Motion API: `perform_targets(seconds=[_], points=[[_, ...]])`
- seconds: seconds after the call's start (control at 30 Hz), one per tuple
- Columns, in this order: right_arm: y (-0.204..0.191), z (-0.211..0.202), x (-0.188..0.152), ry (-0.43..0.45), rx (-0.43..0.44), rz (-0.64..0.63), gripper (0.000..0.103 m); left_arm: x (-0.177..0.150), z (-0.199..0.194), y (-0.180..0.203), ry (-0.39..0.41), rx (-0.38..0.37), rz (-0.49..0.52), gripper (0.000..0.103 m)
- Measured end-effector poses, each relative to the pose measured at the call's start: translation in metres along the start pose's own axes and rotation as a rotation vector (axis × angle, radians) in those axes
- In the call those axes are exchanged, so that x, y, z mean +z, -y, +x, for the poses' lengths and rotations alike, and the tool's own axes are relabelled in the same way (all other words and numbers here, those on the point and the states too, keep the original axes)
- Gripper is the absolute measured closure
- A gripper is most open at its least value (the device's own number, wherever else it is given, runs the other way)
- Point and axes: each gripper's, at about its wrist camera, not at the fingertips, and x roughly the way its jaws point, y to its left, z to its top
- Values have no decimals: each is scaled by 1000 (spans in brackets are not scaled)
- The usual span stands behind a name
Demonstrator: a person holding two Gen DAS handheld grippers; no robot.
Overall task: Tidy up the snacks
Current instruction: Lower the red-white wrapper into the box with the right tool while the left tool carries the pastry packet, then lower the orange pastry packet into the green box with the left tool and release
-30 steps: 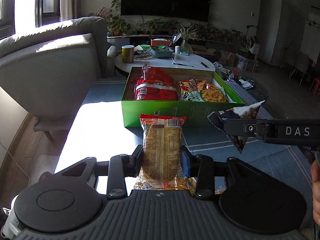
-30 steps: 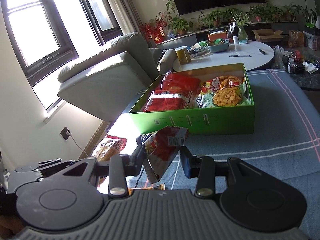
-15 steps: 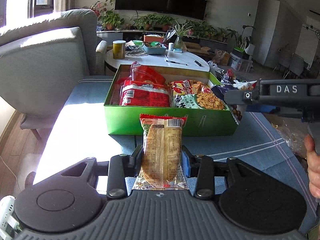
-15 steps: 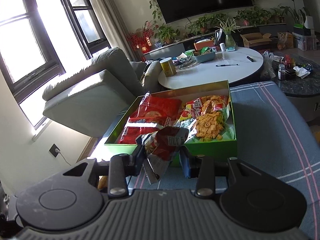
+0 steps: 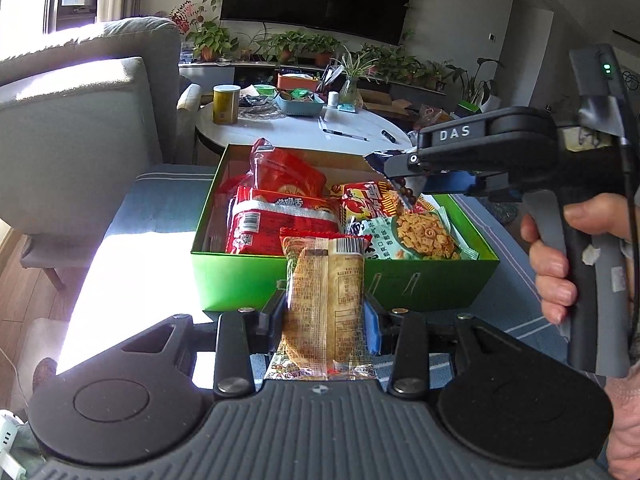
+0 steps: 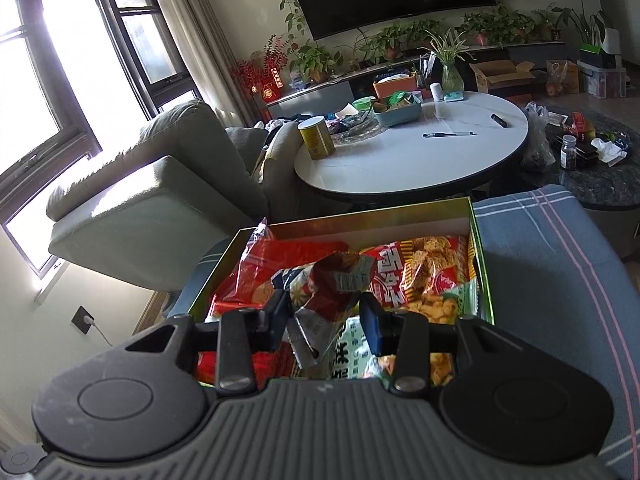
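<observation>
Two grippers are loaded: my left gripper [image 5: 325, 314] pinches a tan biscuit packet [image 5: 326, 300] upright between its pads, just short of the green box's [image 5: 280, 280] near wall. My right gripper [image 6: 325, 316] is clamped on a crumpled red-and-dark snack bag [image 6: 332, 300], held above the packets already lying inside that box, near its right side.

"DAS" in white capitals on the black arm of the right gripper [image 5: 404, 168]; barcodes on the clear snack packet [image 5: 325, 300] in the left gripper [image 5: 325, 320] and on the red packet [image 5: 280, 224] in the green box [image 5: 400, 284], digits unreadable; large Chinese characters on the red-and-white bag [image 6: 416, 272], too distorted to read.
</observation>
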Motion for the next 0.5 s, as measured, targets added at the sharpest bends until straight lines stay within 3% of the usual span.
perform_targets(seconds=[0.3, 0.5], points=[[-1, 52, 15, -34, -45, -4, 36, 3, 13, -15, 0, 10, -22, 67], [9, 55, 16, -18, -41, 41, 29, 3, 15, -12, 2, 3, -27, 67]])
